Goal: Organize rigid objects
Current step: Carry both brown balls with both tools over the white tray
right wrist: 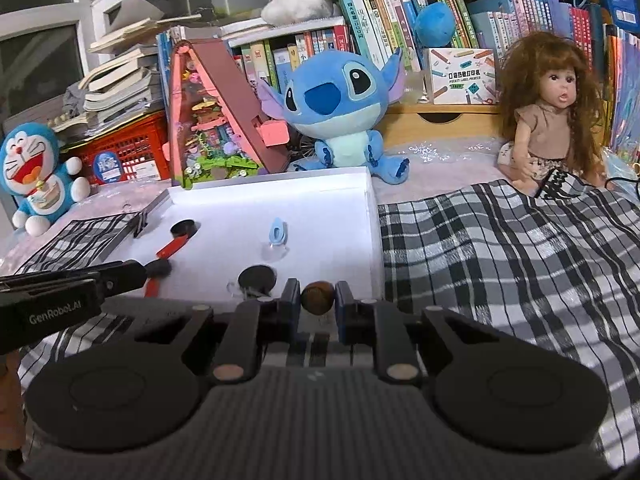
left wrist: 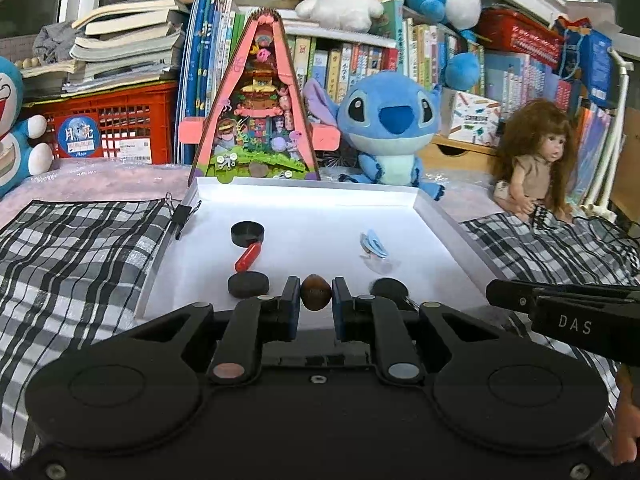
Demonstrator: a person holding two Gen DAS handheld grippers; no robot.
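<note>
My left gripper [left wrist: 316, 294] is shut on a brown oval nut [left wrist: 316, 293], held over the near part of the white tray [left wrist: 304, 192]. My right gripper [right wrist: 317, 298] is shut on a second brown nut [right wrist: 317, 298] at the tray's near right edge [right wrist: 374, 240]. In the tray lie a black cap [left wrist: 247, 233], a red stick [left wrist: 248, 256], a dark disc [left wrist: 248, 283], another black disc [left wrist: 389, 289] and a light blue suction hook [left wrist: 374, 245]. The right gripper's body [left wrist: 560, 316] shows at the right of the left wrist view.
Plaid cloth [right wrist: 500, 248] covers the table on both sides of the tray. A Stitch plush [left wrist: 388, 120], a pink triangular toy house [left wrist: 256, 112], a doll [right wrist: 548, 112], a Doraemon plush [right wrist: 36, 172], a red crate [left wrist: 116, 124] and books stand behind.
</note>
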